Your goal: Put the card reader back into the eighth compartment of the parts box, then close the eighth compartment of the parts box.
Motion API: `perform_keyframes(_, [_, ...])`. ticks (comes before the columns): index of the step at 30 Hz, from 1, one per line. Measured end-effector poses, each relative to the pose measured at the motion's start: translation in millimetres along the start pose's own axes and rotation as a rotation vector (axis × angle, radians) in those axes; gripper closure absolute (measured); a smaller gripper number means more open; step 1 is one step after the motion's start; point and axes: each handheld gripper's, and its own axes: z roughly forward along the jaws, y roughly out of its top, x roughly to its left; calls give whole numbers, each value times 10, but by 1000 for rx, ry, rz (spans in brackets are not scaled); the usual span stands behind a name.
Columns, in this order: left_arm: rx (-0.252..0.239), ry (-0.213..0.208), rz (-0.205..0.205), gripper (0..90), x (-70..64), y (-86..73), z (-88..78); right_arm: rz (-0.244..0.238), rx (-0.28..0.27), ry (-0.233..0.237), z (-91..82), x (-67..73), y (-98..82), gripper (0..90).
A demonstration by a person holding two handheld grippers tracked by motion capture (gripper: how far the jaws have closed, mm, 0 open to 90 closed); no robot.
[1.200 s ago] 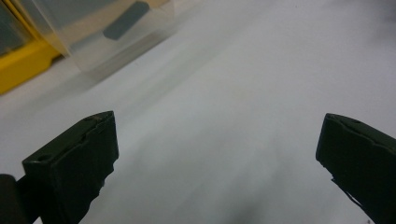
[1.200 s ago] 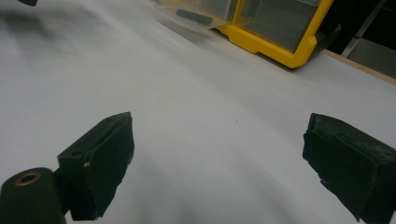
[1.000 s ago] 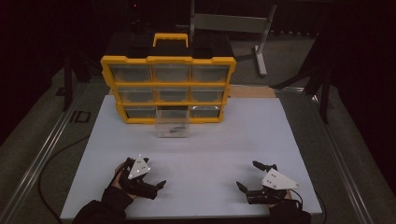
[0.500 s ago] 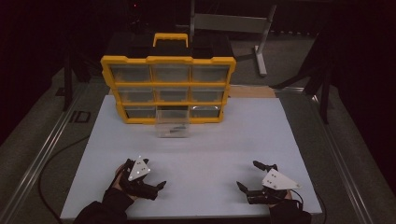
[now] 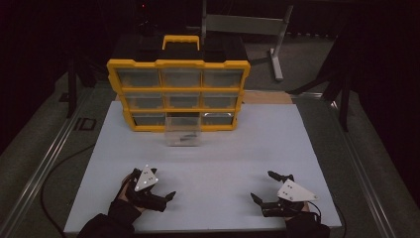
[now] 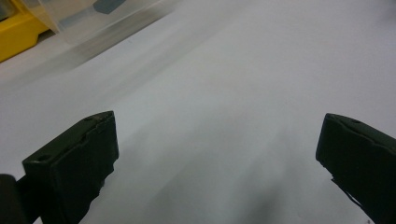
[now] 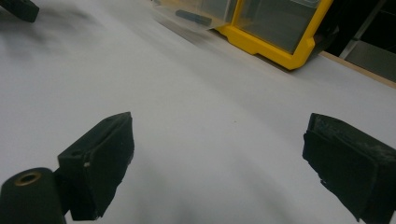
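Metal stand point(image 5: 247, 25) and floor rail point(image 5: 44, 163) beyond the white table point(image 5: 223, 153)

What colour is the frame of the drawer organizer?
Yellow, with clear drawers; the drawer organizer shows best in the high view.

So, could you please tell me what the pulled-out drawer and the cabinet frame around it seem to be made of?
The drawer looks like clear, glossy plastic: the white table and small dark parts inside show through its walls. The cabinet frame appears to be moulded yellow plastic with a smooth, slightly shiny finish and rounded edges, though painted metal cannot be ruled out entirely.
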Motion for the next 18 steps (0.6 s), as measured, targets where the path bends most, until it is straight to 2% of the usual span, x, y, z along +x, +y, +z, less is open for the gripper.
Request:
perform_keyframes(10, [2,2,-5,0,1,15,-7,5,-3,2,0,-1,3,89])
perform_keyframes(18, [-27,14,-24,0,-6,102,-63,5,-4,0,1,-1,4,89])
